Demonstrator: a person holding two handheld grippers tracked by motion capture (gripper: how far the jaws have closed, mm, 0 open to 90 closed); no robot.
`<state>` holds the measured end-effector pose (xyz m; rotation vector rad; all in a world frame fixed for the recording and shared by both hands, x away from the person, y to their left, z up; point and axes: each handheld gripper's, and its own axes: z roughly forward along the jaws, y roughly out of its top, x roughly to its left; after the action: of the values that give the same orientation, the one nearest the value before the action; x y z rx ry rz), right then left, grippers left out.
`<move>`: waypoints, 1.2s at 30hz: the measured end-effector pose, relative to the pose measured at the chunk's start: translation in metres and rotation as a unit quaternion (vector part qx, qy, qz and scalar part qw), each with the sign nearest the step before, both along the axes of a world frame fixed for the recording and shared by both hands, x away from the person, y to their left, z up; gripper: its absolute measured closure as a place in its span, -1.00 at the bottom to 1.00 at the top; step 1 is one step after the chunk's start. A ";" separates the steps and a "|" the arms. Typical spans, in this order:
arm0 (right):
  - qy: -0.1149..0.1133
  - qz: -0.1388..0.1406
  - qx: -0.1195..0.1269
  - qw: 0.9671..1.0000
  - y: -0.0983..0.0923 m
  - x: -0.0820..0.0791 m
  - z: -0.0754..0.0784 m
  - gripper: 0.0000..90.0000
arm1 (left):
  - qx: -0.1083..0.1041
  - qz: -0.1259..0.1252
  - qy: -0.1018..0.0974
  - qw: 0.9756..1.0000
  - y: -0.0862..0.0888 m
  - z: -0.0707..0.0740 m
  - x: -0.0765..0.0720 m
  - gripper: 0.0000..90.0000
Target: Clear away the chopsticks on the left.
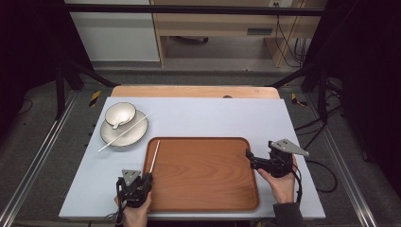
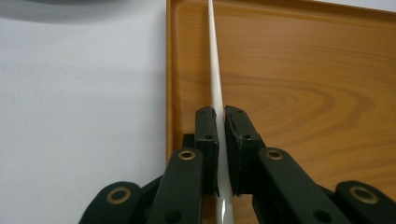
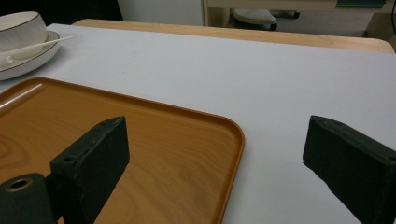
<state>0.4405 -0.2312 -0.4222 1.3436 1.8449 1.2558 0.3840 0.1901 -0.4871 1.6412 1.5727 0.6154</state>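
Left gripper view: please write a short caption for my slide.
Left gripper shut on a white chopstick above the left edge of the wooden tray.

A slim white chopstick [image 2: 215, 79] lies along the wooden tray's [image 2: 299, 93] left edge, pinched.

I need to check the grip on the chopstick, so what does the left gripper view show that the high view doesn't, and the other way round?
Left gripper view alone: the left gripper's pads pressed on either side of the white chopstick, close up. High view alone: the bowl on its plate, a second chopstick lying across that plate, and the right gripper at the tray's right rim. Both share the wooden tray, the held chopstick and the pale table.
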 end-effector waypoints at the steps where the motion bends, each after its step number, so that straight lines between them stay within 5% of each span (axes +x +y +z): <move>1: 0.000 0.000 0.000 1.000 0.000 0.000 0.000 -0.84 | 0.001 0.001 0.000 1.000 0.000 0.000 0.000 0.86; 12: -0.001 0.002 -0.002 1.000 0.001 0.000 -0.001 -0.84 | -0.004 -0.002 0.000 1.000 0.000 0.000 0.001 0.78; 21: -0.002 -0.001 0.003 1.000 -0.001 -0.001 0.001 -0.84 | -0.010 -0.027 -0.019 0.999 0.003 0.006 0.001 0.62; 30: -0.002 -0.001 0.005 1.000 -0.001 -0.001 0.001 -0.84 | -0.017 -0.090 -0.060 0.994 0.013 0.025 0.006 0.35; 36: -0.003 0.000 0.004 1.000 -0.002 -0.001 0.001 -0.84 | 0.000 -0.112 -0.085 0.990 0.025 0.046 0.016 0.06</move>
<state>0.4394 -0.2332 -0.4210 1.3431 1.8368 1.2679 0.4005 0.2146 -0.4408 1.6882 1.2460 0.6176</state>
